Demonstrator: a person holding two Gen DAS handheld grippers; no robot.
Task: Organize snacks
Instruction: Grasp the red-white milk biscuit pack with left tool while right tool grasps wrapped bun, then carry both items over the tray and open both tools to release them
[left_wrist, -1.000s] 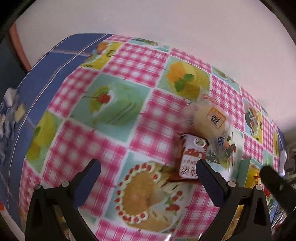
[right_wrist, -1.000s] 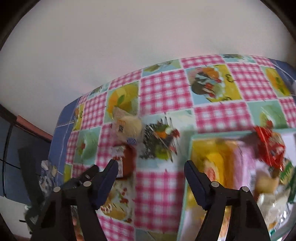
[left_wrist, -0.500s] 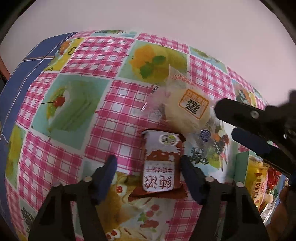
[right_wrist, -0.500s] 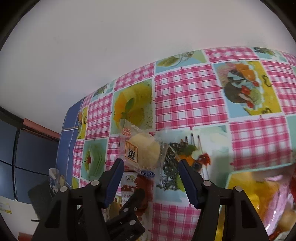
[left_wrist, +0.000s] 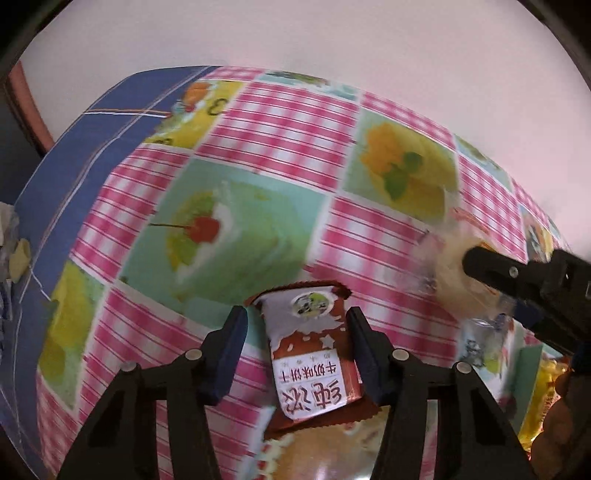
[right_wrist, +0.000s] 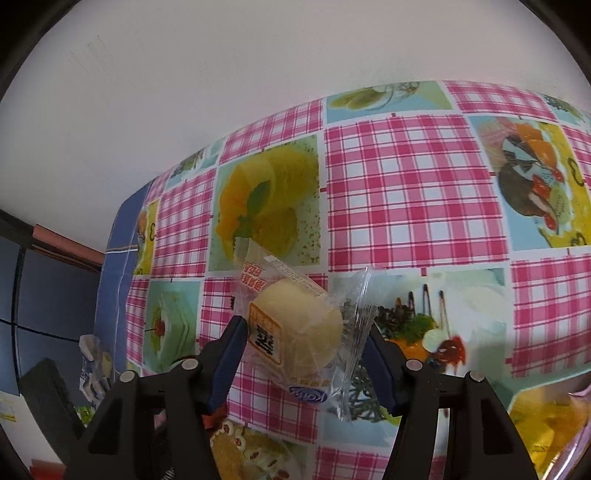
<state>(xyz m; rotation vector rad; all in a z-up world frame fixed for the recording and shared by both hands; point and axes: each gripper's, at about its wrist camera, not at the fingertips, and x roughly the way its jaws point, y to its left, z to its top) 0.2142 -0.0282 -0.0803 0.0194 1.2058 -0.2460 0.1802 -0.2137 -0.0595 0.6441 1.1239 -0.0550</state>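
Observation:
A brown and white biscuit packet lies on the checked tablecloth between the fingers of my left gripper. The jaws stand partly closed around it, the right finger at its edge, a gap at the left. A round pale cake in a clear wrapper lies between the fingers of my right gripper, which stands open around it. The cake also shows blurred in the left wrist view, with the right gripper's black body in front of it.
A tray holding yellow snack packets sits at the lower right; it also shows in the left wrist view. The blue table edge and a wall are at the left and back. Clutter lies beyond the left edge.
Both grippers have moved forward and down. The left one has narrowed around the biscuit packet. The right one now straddles the wrapped cake.

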